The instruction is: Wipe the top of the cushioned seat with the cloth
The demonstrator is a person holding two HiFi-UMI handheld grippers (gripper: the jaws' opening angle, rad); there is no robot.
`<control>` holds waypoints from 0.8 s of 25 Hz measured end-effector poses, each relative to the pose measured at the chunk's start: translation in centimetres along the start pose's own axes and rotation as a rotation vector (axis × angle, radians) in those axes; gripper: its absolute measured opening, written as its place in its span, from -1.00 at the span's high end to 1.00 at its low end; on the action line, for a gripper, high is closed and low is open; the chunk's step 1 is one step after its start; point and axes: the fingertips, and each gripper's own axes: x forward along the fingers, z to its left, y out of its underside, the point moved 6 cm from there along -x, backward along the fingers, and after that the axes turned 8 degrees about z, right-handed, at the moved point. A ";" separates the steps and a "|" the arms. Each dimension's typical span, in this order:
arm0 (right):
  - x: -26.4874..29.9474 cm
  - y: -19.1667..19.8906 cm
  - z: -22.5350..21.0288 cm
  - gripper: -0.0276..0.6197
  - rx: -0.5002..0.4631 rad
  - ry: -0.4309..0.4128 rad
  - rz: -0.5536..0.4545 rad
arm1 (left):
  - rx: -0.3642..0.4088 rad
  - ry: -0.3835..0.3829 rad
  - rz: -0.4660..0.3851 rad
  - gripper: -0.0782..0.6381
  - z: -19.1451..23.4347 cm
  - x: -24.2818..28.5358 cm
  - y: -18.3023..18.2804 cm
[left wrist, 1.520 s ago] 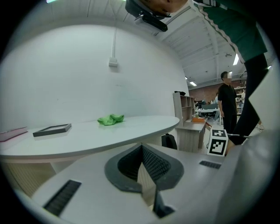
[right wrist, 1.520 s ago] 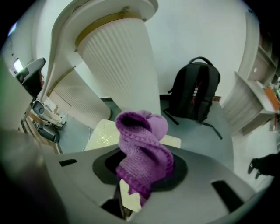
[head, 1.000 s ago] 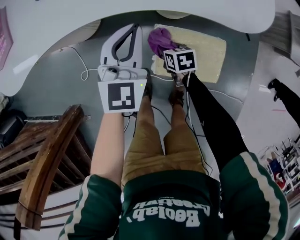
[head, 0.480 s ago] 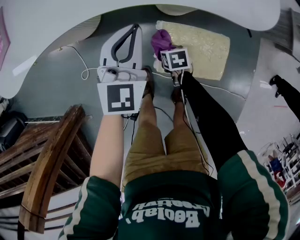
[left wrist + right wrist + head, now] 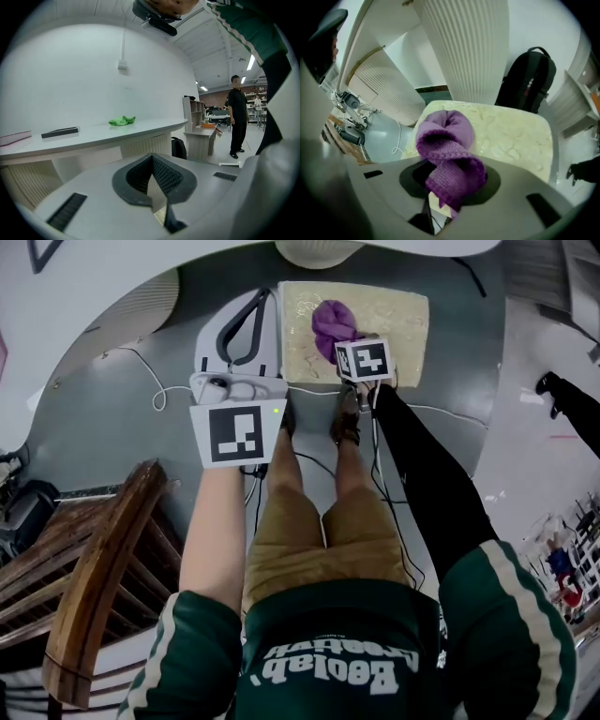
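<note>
My right gripper point(image 5: 449, 190) clamps the purple cloth point(image 5: 446, 140) over the left half of the cushioned seat point(image 5: 403, 310). My left gripper point(image 5: 157, 190) is closed, empty, held aside. I'd press down lightly and sweep in overlapping passes.

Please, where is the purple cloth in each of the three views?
Head view: top centre, purple cloth lying on the cushioned seat.
Left gripper view: not in it.
Right gripper view: purple cloth at centre, between the jaws.
Shared landmark: the cream cushioned seat.
</note>
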 end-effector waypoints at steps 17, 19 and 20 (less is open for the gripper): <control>-4.3 11.4 -21.3 0.54 0.091 0.145 0.108 | -0.030 0.023 -0.023 0.74 -11.6 3.1 -3.0; -4.4 12.6 -22.7 0.54 0.114 0.155 0.135 | -0.037 0.019 -0.021 0.74 -12.0 3.0 -2.9; -4.5 13.1 -23.2 0.54 0.120 0.160 0.142 | -0.042 0.016 -0.018 0.74 -12.1 2.9 -2.8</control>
